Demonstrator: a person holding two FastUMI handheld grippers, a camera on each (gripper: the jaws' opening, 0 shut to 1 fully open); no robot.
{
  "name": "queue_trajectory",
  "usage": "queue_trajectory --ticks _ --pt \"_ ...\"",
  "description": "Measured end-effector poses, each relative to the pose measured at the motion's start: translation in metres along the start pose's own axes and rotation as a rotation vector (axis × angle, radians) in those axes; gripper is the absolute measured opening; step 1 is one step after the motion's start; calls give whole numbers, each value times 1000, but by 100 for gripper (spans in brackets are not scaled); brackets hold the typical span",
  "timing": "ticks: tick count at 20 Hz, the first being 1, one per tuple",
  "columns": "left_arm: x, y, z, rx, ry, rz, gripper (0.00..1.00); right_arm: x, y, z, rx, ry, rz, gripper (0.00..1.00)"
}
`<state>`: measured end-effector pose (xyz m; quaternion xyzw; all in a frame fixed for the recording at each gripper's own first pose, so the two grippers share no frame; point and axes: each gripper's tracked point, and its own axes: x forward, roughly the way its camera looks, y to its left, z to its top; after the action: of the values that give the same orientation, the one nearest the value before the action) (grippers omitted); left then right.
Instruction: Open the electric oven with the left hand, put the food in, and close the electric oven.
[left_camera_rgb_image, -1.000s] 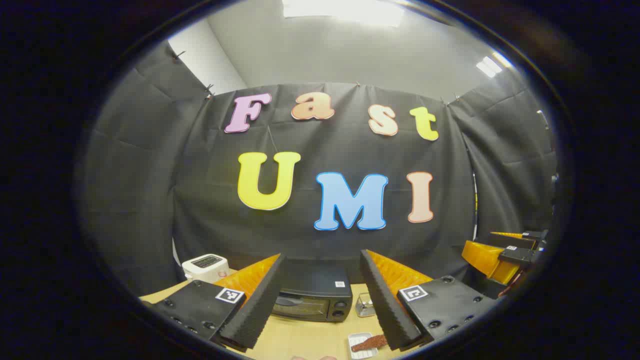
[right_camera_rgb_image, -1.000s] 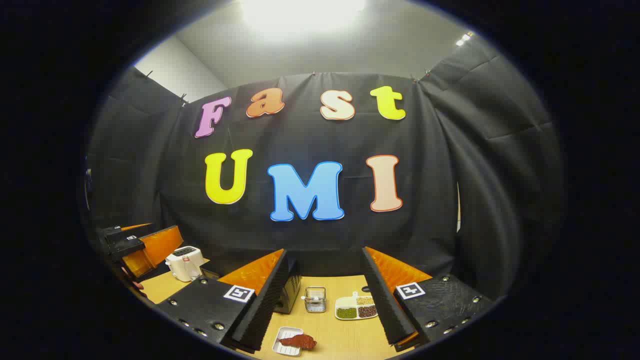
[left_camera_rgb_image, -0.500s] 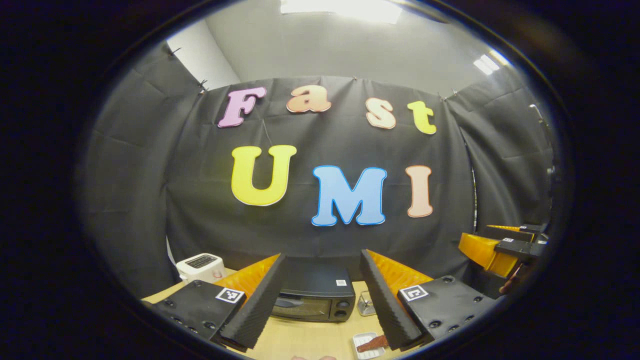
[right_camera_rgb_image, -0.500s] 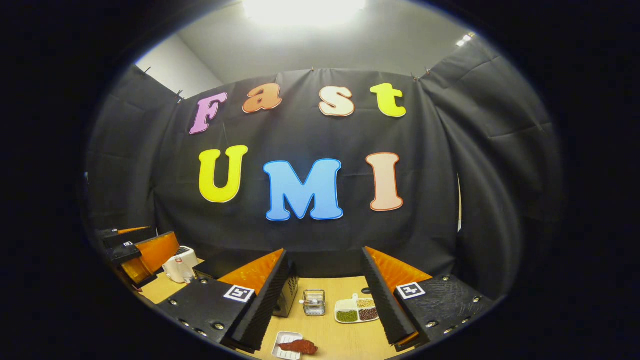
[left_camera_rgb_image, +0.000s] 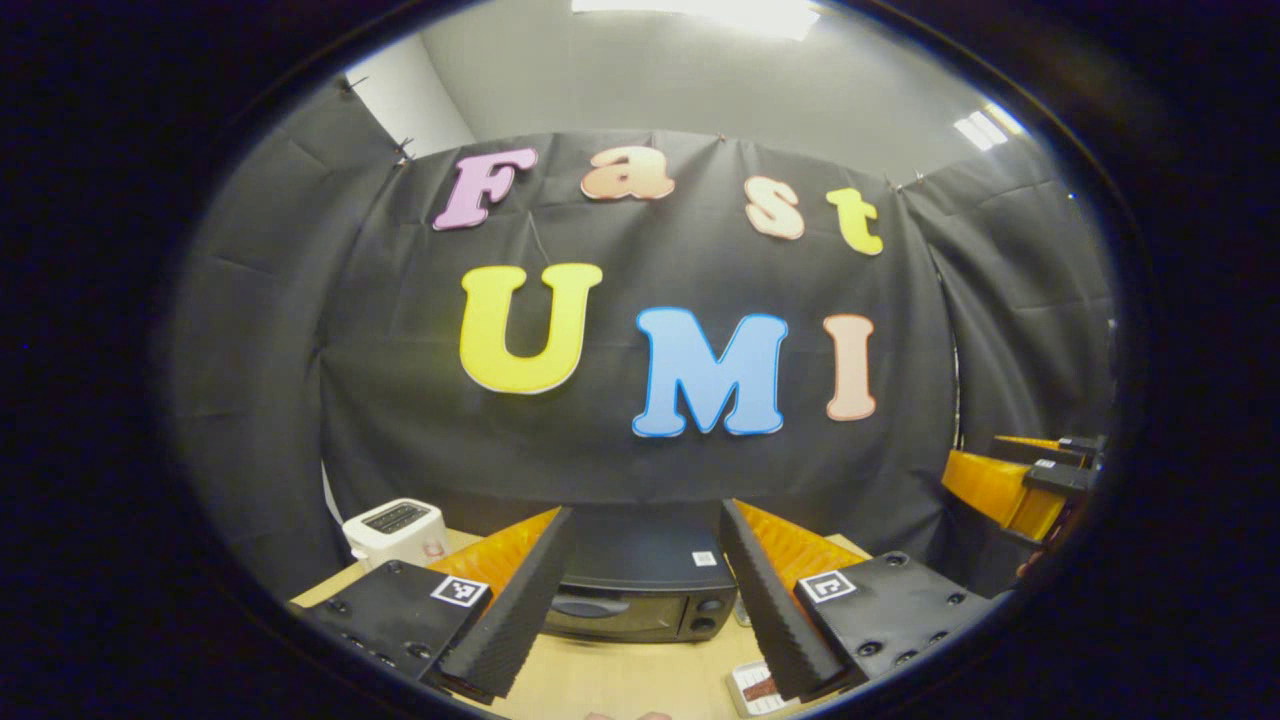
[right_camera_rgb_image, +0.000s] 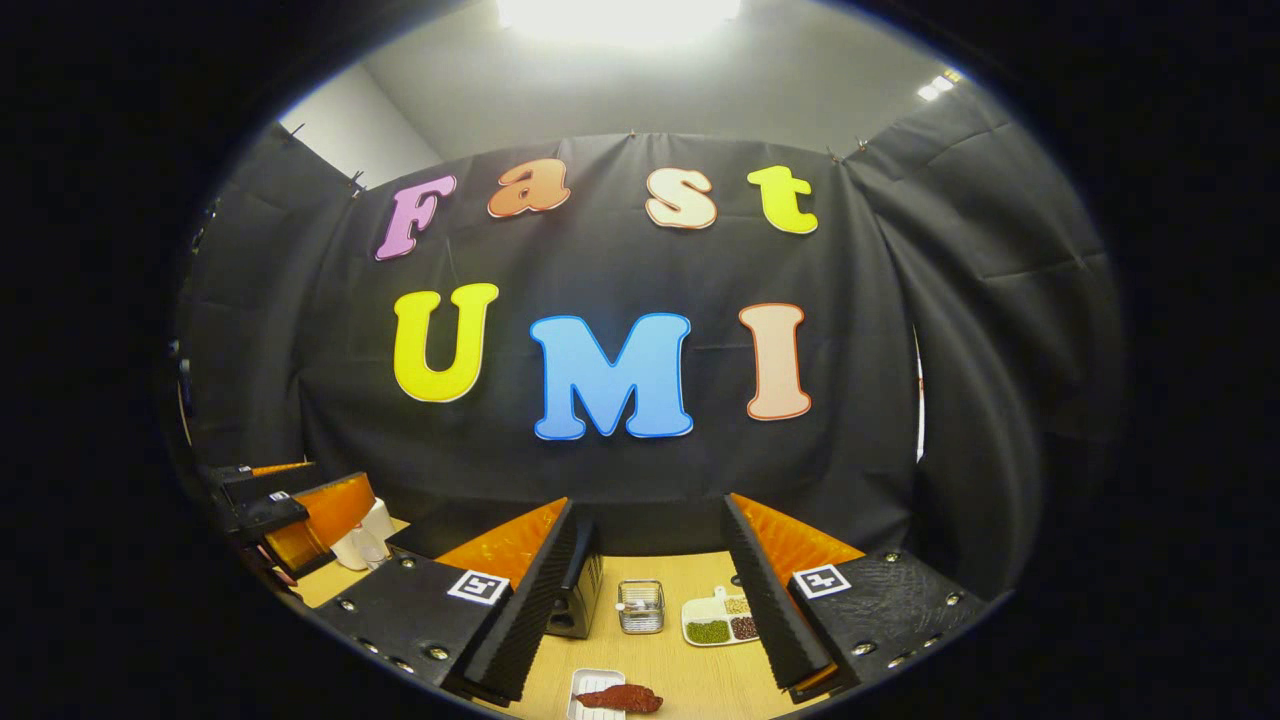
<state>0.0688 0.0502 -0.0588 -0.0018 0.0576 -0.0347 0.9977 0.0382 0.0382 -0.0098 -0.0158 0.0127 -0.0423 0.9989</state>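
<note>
Right gripper (right_camera_rgb_image: 645, 600) held above the wooden table (right_camera_rgb_image: 690, 675), fingers spread wide, nothing between them. Below it lay a white tray (right_camera_rgb_image: 592, 688) with a reddish piece of food (right_camera_rgb_image: 620, 697). Farther back stood a small wire basket (right_camera_rgb_image: 641, 606) beside a divided dish of beans (right_camera_rgb_image: 722, 622). Oven (right_camera_rgb_image: 580, 590) partly hidden behind the left-hand finger. Left gripper (right_camera_rgb_image: 290, 512) at far left, before a white toaster (right_camera_rgb_image: 365, 538).

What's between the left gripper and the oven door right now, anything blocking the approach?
Nothing visible. In the left gripper view the left gripper is open and lined up on the oven, whose door looks closed, with only bare table between. The toaster stands off to one side, the food tray to the other.
</note>
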Motion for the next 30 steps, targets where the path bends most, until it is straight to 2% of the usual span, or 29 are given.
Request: queue_trajectory --ticks 8,10,11,13,14,17,21,25,27,29,30 --pt "54 19 -88 32 186 -21 99 4 -7 -18 -10 47 -40 88" --pt "71 23 -104 33 216 -33 99 2 -11 -23 -18 68 -54 88" --pt "82 26 -113 30 231 -35 95 0 -13 -27 -23 79 -60 88" --pt "100 29 -130 35 270 -49 99 -3 -19 -31 -35 91 -75 88" --pt "110 33 -139 49 279 -47 95 -5 -23 -32 -39 96 -86 88" --pt "134 45 -156 87 304 -33 98 -12 -33 -40 -43 121 -113 88" --pt "154 55 -183 135 341 -21 97 -16 -39 -40 -51 129 -135 88" --pt "165 57 -205 109 392 -26 100 -16 -39 -41 -73 134 -138 88" --pt "163 60 -217 108 428 -26 97 -15 -39 -40 -71 132 -138 88" --pt "159 63 -218 74 421 -21 100 -13 -39 -38 -70 128 -135 88" --pt "159 64 -215 82 410 -24 98 -12 -39 -37 -71 125 -134 88"
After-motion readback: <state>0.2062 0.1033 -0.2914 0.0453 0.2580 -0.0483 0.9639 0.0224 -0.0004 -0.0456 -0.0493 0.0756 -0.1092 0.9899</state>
